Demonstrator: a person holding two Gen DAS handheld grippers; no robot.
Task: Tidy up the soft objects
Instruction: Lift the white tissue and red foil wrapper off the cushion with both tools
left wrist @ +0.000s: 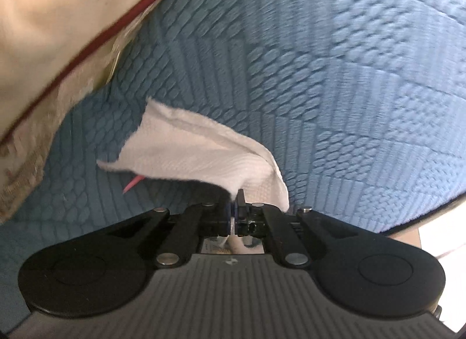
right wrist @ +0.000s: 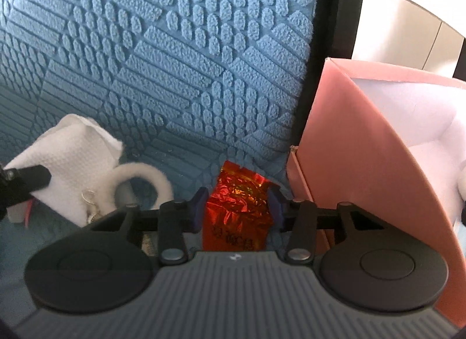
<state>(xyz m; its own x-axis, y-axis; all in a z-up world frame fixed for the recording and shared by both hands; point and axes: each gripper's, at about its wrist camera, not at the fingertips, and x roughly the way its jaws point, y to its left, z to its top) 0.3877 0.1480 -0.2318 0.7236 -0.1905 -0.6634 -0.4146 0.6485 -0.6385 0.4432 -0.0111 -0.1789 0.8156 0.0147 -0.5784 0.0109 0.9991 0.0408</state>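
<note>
Left gripper clenched on white embossed paper tissue, lifted off blue textured cushion. Right gripper pads touching crinkled red foil packet w/ pink cardboard box at 3 o'clock.

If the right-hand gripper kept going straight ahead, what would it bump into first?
Probably the crinkled red foil packet already between the right gripper's fingers; beyond it, the textured blue fabric surface. Depth is hard to judge.
</note>
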